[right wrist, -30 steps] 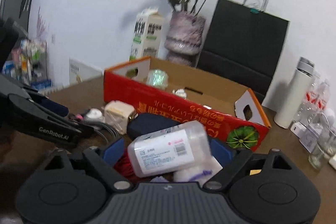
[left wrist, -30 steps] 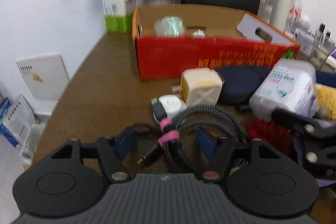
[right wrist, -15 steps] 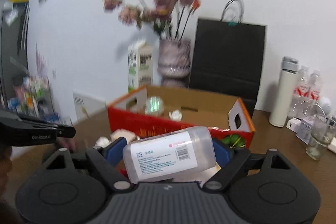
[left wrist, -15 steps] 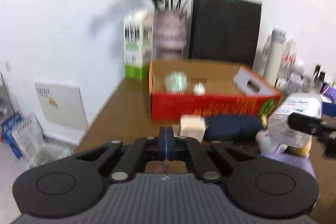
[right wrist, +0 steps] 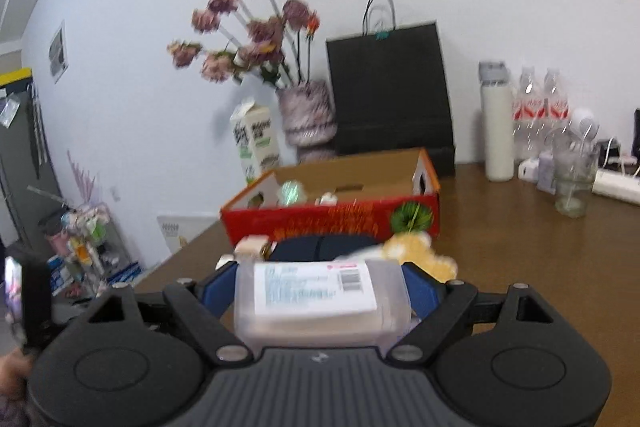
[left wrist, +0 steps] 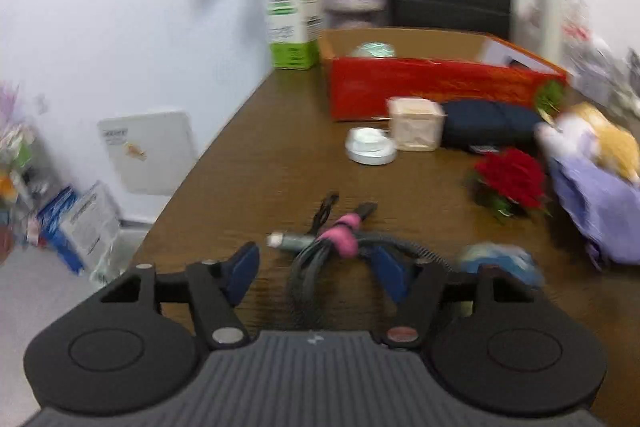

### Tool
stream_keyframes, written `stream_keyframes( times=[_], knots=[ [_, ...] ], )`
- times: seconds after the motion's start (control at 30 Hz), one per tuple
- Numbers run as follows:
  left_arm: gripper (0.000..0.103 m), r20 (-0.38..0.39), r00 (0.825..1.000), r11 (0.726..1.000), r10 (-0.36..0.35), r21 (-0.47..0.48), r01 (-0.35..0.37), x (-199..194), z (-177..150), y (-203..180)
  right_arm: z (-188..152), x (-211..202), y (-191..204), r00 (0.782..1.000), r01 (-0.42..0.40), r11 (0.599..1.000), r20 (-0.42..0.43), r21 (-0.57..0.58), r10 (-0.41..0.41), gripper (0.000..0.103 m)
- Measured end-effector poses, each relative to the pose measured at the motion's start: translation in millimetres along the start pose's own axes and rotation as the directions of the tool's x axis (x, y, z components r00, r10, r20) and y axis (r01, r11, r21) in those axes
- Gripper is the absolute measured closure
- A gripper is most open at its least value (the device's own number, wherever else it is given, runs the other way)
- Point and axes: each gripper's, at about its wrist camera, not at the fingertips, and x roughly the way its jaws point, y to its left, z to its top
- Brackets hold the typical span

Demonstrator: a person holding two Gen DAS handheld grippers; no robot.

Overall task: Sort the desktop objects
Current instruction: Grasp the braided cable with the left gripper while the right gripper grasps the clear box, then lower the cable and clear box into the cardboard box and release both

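A coiled black cable [left wrist: 308, 267] with a pink tie lies on the brown table [left wrist: 260, 167], between the fingers of my left gripper [left wrist: 318, 269]. Those jaws are opening, and the left pad stands clear of the cable. My right gripper [right wrist: 319, 279] is shut on a clear plastic container [right wrist: 320, 311] with a white label, held level above the table. The red cardboard box [left wrist: 420, 91] [right wrist: 320, 223] stands open-topped further back, with a few small things inside.
Before the box lie a cream cube box [left wrist: 416, 123], a white round charger [left wrist: 370, 147], a dark pouch [left wrist: 488, 123], a red flower [left wrist: 512, 179] and a purple-wrapped bundle [left wrist: 600, 211]. A milk carton [right wrist: 256, 143], vase [right wrist: 306, 115], black bag [right wrist: 388, 91], thermos [right wrist: 496, 131] and glass [right wrist: 572, 183] stand behind.
The left jaws shut, then opened again around the cable, which now lies nearer the front, away from the white charger. The right gripper rose with the container and rolled it level.
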Motion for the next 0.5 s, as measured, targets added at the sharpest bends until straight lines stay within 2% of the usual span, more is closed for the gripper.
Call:
stream_keyframes(
  times=[0.03,0.07,0.1,0.17,0.27,0.37,0.5],
  knots=[
    [0.066,0.002,1.0,0.999,-0.013,-0.052,0.013,0,0,7,-4,2,3,1.0,-0.008,1.0,-0.01,-0.003,0.008,0.021],
    [0.086,-0.004,1.0,0.997,-0.012,-0.073,0.012,-2,1,10,-7,3,5,1.0,-0.013,1.0,-0.02,-0.004,0.013,0.021],
    [0.088,-0.007,1.0,0.997,0.003,-0.073,-0.004,-4,0,11,-10,2,9,1.0,-0.016,1.0,-0.025,-0.011,0.016,0.021],
    [0.089,0.004,1.0,0.997,0.015,-0.071,-0.015,-10,-4,10,-15,-2,17,1.0,-0.017,0.999,-0.016,-0.041,0.016,0.021],
    [0.089,0.035,0.999,0.995,-0.006,-0.096,0.009,-26,-11,10,-17,-9,26,0.999,-0.041,0.997,0.003,-0.06,0.042,0.021],
    [0.089,0.126,0.992,0.993,-0.03,-0.108,0.044,-58,-12,8,-14,-17,31,0.998,-0.061,0.996,0.026,-0.067,0.063,0.021],
    [0.089,0.221,0.975,0.992,-0.02,-0.116,0.046,-89,9,5,-6,-29,34,0.994,-0.074,0.995,0.078,-0.064,0.079,0.021]
  ],
)
